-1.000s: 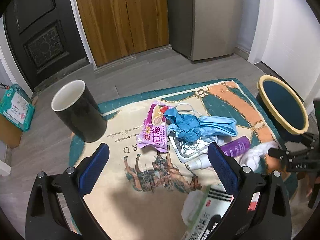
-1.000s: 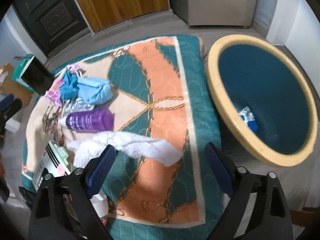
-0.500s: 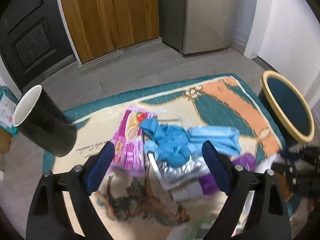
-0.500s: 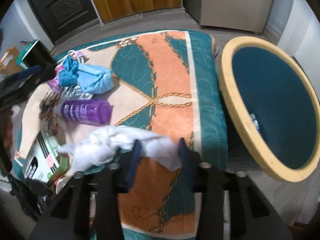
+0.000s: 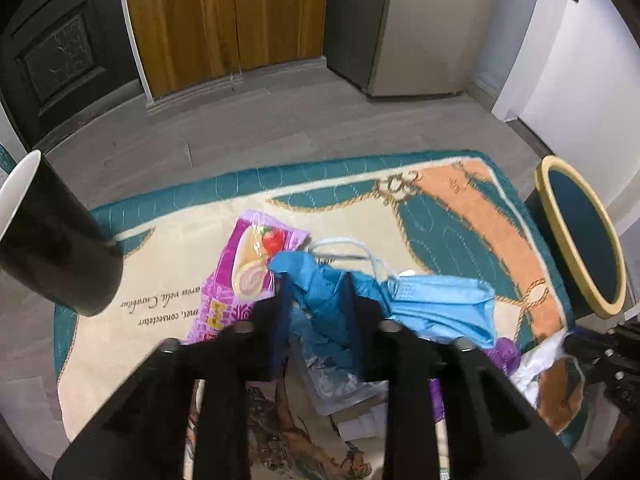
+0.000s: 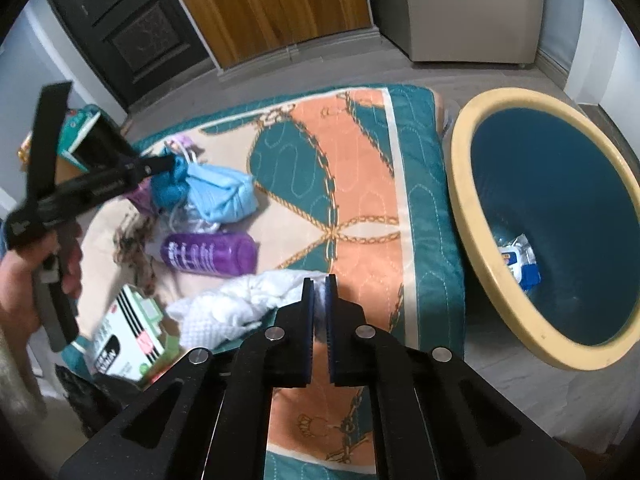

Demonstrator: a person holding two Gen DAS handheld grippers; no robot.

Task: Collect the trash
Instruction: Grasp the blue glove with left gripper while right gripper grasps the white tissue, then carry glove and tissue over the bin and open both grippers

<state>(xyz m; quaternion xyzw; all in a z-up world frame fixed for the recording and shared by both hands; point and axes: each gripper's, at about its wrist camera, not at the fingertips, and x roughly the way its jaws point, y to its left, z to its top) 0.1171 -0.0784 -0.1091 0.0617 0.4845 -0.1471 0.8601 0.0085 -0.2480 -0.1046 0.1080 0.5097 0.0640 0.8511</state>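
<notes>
Trash lies on a patterned rug (image 5: pixel 460 216). My left gripper (image 5: pixel 316 284) is shut on a crumpled dark blue glove (image 5: pixel 320 296), beside a light blue face mask (image 5: pixel 444 308) and a pink snack wrapper (image 5: pixel 244 268). My right gripper (image 6: pixel 319 280) is shut on a white crumpled tissue (image 6: pixel 244 304). A purple bottle (image 6: pixel 212 254) lies left of the tissue. The blue bin with a yellow rim (image 6: pixel 472 200) stands right of the rug, with a wrapper (image 6: pixel 520 260) inside. The left gripper also shows in the right wrist view (image 6: pixel 170 164).
A black paper cup (image 5: pixel 52 256) stands at the rug's left edge. A green and white box (image 6: pixel 128 336) lies near the rug's front left. A silver foil pouch (image 5: pixel 336 384) lies under the glove. Wooden doors (image 5: pixel 224 16) and a grey cabinet (image 5: pixel 416 24) stand behind.
Both grippers went from open to shut. The left moved forward and closed on the blue glove. The right closed on the white tissue.
</notes>
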